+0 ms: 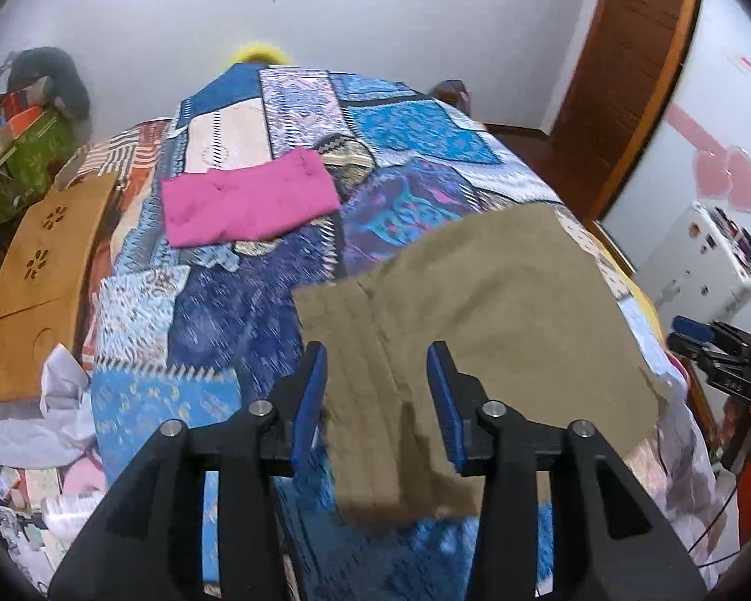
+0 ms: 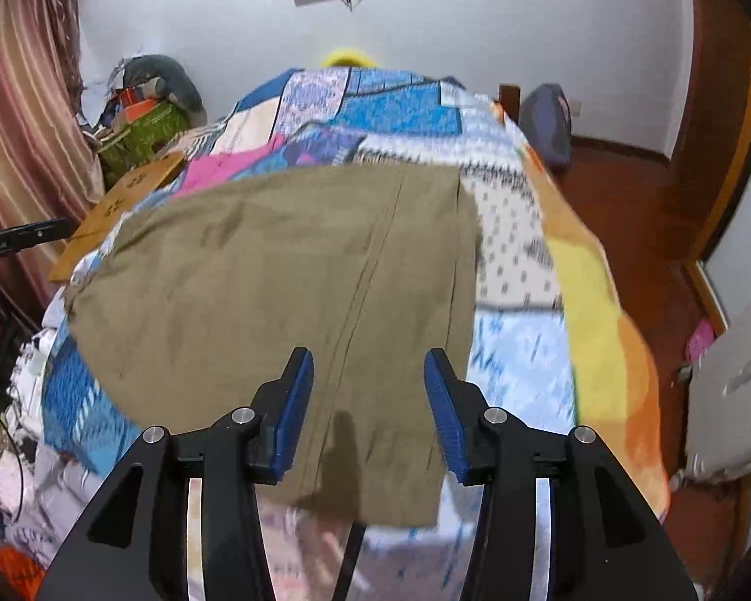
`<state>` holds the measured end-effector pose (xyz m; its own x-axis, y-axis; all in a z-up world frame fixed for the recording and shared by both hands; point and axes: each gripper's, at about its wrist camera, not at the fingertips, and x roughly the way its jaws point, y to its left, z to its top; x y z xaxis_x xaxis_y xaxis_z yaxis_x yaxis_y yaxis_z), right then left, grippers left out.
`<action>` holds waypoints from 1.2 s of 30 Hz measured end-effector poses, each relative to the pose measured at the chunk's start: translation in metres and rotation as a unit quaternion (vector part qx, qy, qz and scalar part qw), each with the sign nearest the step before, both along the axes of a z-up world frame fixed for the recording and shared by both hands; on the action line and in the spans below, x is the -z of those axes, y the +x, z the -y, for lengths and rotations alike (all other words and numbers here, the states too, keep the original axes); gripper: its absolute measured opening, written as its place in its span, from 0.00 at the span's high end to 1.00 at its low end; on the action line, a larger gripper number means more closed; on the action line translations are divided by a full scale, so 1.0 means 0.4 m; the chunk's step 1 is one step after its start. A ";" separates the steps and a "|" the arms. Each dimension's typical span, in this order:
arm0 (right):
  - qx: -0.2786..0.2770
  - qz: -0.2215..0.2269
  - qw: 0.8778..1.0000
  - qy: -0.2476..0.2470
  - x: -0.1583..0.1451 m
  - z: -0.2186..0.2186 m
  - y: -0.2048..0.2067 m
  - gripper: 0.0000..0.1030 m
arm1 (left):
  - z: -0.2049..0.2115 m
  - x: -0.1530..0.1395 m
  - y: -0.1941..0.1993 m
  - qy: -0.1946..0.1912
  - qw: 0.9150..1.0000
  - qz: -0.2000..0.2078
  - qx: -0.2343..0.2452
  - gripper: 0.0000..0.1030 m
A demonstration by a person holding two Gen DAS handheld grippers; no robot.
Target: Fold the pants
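The left gripper (image 1: 375, 400) and right gripper (image 2: 368, 405) both hang wide open, holding nothing, each above a near corner of the khaki pants (image 2: 275, 275). These lie flat on the quilted bed (image 1: 225, 310), seemingly part folded. Next, probably, each closes on a near edge to carry it over. A pink garment (image 1: 248, 198) lies beyond.

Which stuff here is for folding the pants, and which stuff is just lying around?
For the job:
- olive pants, spread on the bed
- left gripper, open above the pants
- right gripper, open above the pants

Just lying about:
- pink cloth, already folded
- patchwork bedspread
- wooden lap tray
- green box
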<state>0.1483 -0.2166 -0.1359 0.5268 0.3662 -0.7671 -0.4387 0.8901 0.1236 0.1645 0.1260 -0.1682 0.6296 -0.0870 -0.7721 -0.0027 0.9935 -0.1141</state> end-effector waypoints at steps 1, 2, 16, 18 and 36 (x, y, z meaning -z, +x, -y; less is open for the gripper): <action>-0.001 0.006 1.000 -0.004 -0.005 -0.005 0.021 0.59 | -0.007 0.004 0.020 0.002 1.000 -0.003 -0.006 0.57; -0.003 0.009 1.000 -0.006 -0.007 -0.008 0.035 0.59 | -0.011 0.007 0.034 0.000 1.000 -0.004 -0.008 0.57; 0.012 -0.006 1.000 0.004 0.071 -0.042 0.385 0.47 | -0.029 0.120 0.202 -0.008 0.999 -0.047 -0.010 0.49; 0.013 -0.016 1.000 -0.003 0.105 -0.054 0.444 0.47 | -0.034 0.140 0.217 -0.008 0.998 -0.056 -0.012 0.49; 0.008 -0.035 0.997 -0.066 0.217 -0.087 0.574 0.89 | -0.090 0.223 0.258 -0.005 0.996 -0.070 -0.062 0.35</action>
<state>0.3780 -0.1817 -0.2227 0.4757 0.2520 -0.8427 -0.4186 0.9075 0.0350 0.2678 0.1618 -0.2574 0.5215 -0.0242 -0.8529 -0.1421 0.9832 -0.1148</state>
